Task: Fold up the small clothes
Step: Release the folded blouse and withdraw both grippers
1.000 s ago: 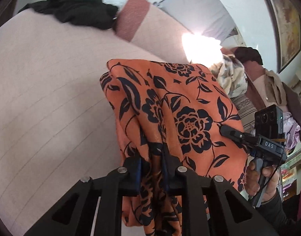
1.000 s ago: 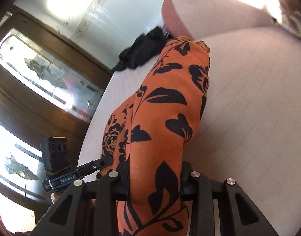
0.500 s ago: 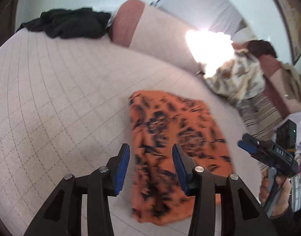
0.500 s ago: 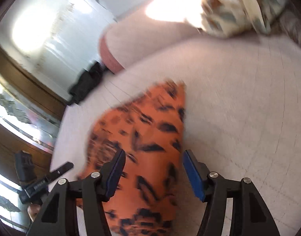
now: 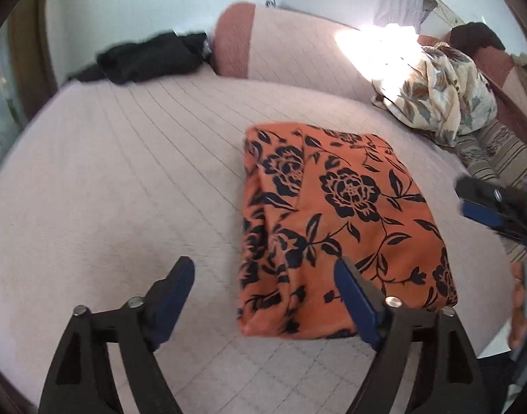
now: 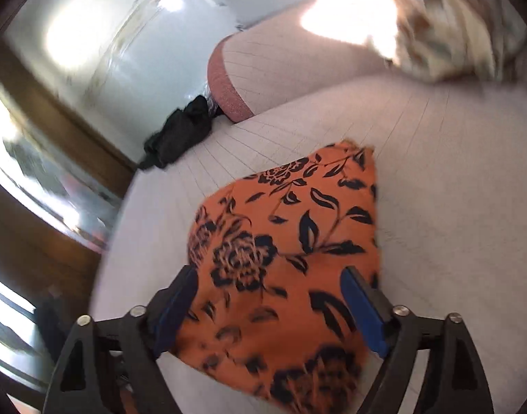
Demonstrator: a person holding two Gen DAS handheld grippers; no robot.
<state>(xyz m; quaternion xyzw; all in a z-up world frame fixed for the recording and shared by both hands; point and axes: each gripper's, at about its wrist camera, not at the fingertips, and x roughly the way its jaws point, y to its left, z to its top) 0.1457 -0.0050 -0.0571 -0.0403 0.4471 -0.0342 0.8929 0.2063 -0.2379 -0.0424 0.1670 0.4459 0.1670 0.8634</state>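
Observation:
An orange garment with a dark floral print (image 5: 336, 227) lies folded flat on the pale quilted bed (image 5: 125, 189). It also shows in the right wrist view (image 6: 291, 262). My left gripper (image 5: 263, 276) is open and empty, hovering above the garment's near left edge. My right gripper (image 6: 270, 283) is open and empty above the garment's near end; it also shows at the right edge of the left wrist view (image 5: 484, 207).
A black garment (image 5: 149, 57) lies at the bed's far left beside a pink bolster (image 5: 234, 45). A floral cream cloth (image 5: 439, 93) is piled at the far right with striped fabric (image 5: 498, 151) below it. Wooden glazed doors (image 6: 32, 179) stand left of the bed.
Both grippers let go of the orange garment, opened wide and drew back. The garment went from held up to lying folded flat on the bed.

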